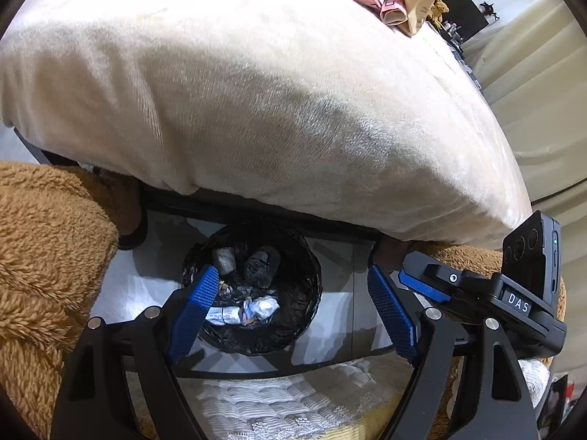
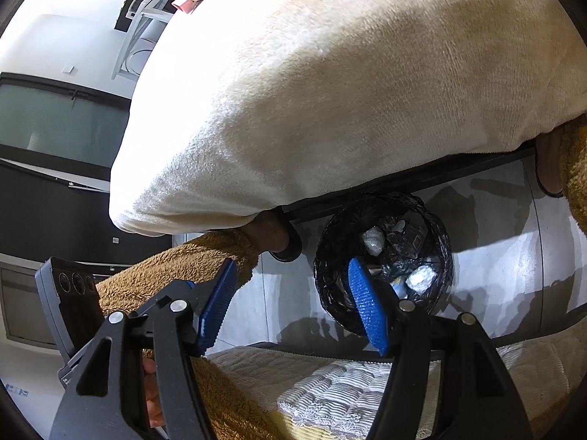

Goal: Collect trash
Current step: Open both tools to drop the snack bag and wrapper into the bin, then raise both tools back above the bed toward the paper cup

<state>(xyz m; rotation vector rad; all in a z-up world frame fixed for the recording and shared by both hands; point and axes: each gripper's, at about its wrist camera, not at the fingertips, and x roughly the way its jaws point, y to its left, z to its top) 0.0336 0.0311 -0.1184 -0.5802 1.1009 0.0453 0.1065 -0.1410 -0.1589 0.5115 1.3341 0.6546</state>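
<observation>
The left hand-held gripper [image 1: 293, 315] hangs with its blue pads well apart and nothing between them. The right hand-held gripper [image 2: 290, 306] likewise stands with its pads apart and empty; it also shows at the right edge of the left wrist view. Nearest the cameras lies a quilted white mattress edge [image 1: 279, 399], with a fuzzy tan sleeve [image 1: 40, 256] to either side. Just beyond, on the grey tiled floor [image 2: 495, 256], sits a round bin lined with a black bag [image 1: 293, 256], holding crumpled white trash [image 1: 258, 308] and dark scraps. Above and behind the bin spreads a cream plush blanket [image 1: 256, 91] over a dark frame. Far off on the blanket lie pink and beige wrappers [image 1: 396, 3].
</observation>
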